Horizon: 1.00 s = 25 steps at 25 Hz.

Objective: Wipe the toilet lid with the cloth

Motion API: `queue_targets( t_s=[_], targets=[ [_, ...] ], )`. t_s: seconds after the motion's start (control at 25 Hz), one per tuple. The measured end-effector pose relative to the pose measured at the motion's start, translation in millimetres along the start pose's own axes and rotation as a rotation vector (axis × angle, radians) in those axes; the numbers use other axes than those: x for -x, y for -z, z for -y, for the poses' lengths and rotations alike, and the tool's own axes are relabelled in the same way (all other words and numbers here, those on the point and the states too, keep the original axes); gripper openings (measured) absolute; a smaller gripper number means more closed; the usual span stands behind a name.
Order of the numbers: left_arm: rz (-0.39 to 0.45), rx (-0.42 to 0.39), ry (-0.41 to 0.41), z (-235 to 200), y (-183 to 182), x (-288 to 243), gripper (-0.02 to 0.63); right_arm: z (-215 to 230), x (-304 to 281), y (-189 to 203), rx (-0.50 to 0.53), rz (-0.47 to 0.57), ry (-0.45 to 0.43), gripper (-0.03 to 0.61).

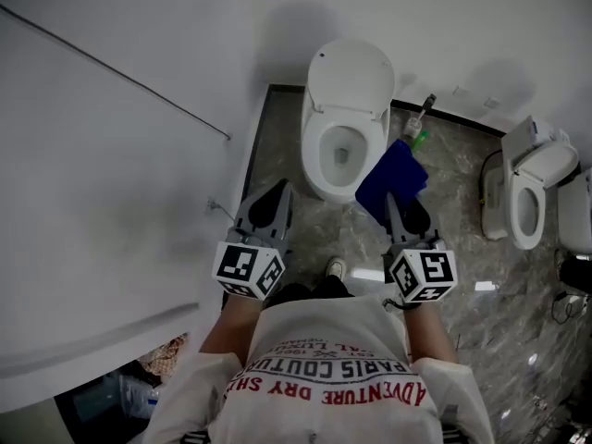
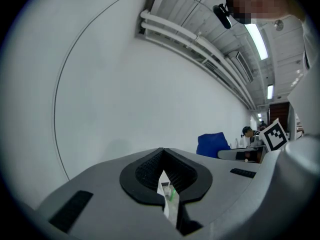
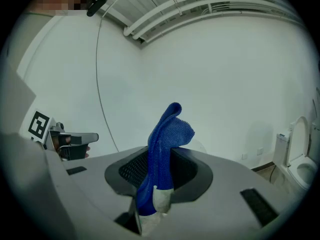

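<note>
In the head view a white toilet stands against the far wall. Its lid is raised and the bowl is open. My right gripper is shut on a blue cloth, which hangs in front of the bowl's right side. The right gripper view shows the cloth standing up from between the shut jaws of that gripper. My left gripper is shut and empty, short of the bowl's left side. In the left gripper view its jaws meet, with the cloth off to the right.
A white partition wall runs close along the left. A second toilet stands to the right. A brush and a green bottle sit on the marble floor by the wall. The person's shoe is below the bowl.
</note>
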State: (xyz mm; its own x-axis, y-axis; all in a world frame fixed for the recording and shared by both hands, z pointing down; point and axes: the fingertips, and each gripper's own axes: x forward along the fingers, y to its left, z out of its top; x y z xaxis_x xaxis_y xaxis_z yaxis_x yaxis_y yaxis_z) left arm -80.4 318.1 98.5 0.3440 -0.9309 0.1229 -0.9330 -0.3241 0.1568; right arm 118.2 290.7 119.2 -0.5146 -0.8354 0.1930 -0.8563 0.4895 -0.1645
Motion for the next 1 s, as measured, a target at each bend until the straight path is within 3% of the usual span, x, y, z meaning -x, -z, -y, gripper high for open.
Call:
queue_targets(
  t_s=[0.36, 0.72, 1.0],
  targets=[
    [-0.074, 0.034, 0.034, -42.8, 20.5, -92.0, 0.005, 46.4, -89.3, 20.4, -0.029, -0.087, 0.041, 0.109],
    [-0.102, 0.058, 0.135, -150.1, 21.3, -226.1, 0.005, 54.2, -250.2, 5.4, 0.001, -0.1, 0.096, 0.109],
    [-0.128, 0.087, 0.156, -228.7, 26.6, -306.6, 0.005, 60.0, -361.6, 23.5, -0.044, -0.132, 0.139, 0.109]
  ],
)
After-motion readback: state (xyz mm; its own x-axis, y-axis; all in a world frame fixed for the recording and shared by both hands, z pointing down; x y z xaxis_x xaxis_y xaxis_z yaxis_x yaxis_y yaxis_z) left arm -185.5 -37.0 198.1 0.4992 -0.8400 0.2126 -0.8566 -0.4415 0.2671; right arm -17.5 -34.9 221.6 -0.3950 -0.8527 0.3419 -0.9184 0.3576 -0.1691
